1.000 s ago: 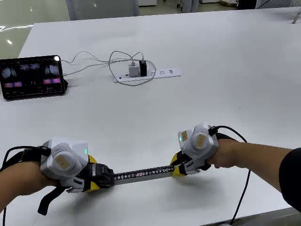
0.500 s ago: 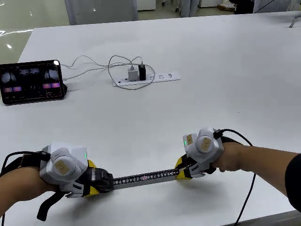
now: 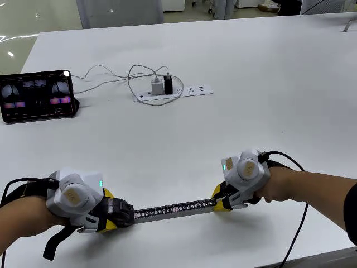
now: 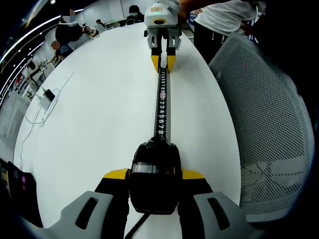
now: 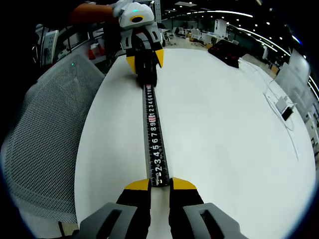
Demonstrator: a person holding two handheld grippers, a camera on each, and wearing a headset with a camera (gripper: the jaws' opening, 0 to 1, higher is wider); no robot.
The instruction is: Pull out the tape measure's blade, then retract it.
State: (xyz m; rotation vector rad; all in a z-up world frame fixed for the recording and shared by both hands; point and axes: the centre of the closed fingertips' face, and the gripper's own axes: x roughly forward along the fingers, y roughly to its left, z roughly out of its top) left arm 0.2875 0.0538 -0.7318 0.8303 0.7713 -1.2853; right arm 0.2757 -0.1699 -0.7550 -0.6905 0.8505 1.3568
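Note:
The tape measure's black and yellow case sits on the white table near its front edge, with my left gripper shut on it. In the left gripper view the case fills the gap between the jaws of the left gripper. The numbered blade lies stretched along the table to the right. My right gripper is shut on the blade's tip. In the right gripper view the blade runs from the right gripper to the case.
A tablet with a lit screen lies at the back left. A power strip with chargers and looping white cables lies behind the middle. A grey mesh chair stands just off the table's front edge.
My right gripper has moved a little to the right, drawing more blade out of the case. The left gripper has stayed in place on the case.

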